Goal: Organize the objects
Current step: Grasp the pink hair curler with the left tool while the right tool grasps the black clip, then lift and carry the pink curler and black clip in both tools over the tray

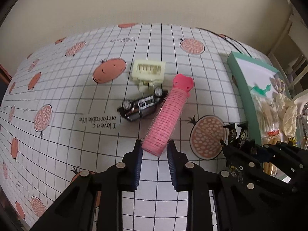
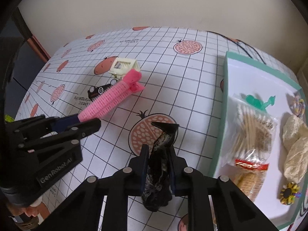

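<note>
— Where the left gripper [image 1: 155, 150] meets the pink hair roller [image 1: 165, 119]: clamped on the roller's near end, one finger on each side, far clip end angled up and away over the tablecloth [image 1: 57, 88].

— And beside the roller?

— Black toy car [image 1: 141, 106] tipped on its side, wheels showing, touching the roller's left flank. Behind it, just apart, a cream plastic toy piece [image 1: 149, 72].

— Right gripper [image 2: 158, 154]?

— Closed on a black crumpled wrapper [image 2: 160, 165], pinched between both fingers, pointed top sticking out above a printed fruit slice, bottom hanging below the pads. Held near the green-rimmed tray [image 2: 221, 134], not inside it.

— Inside the tray?

— Bag of cotton swabs [image 2: 252, 130], a green plastic piece [image 2: 258, 101] behind it, two pale lumpy things [image 2: 294, 144], a yellow-and-black round item [image 2: 288, 193], a pastel ring [image 2: 298, 105] at the far side. Exact nature of the lumps: cannot tell.

— From the left wrist view?

— Same tray at right edge; right gripper low at right with the wrapper in it.
</note>
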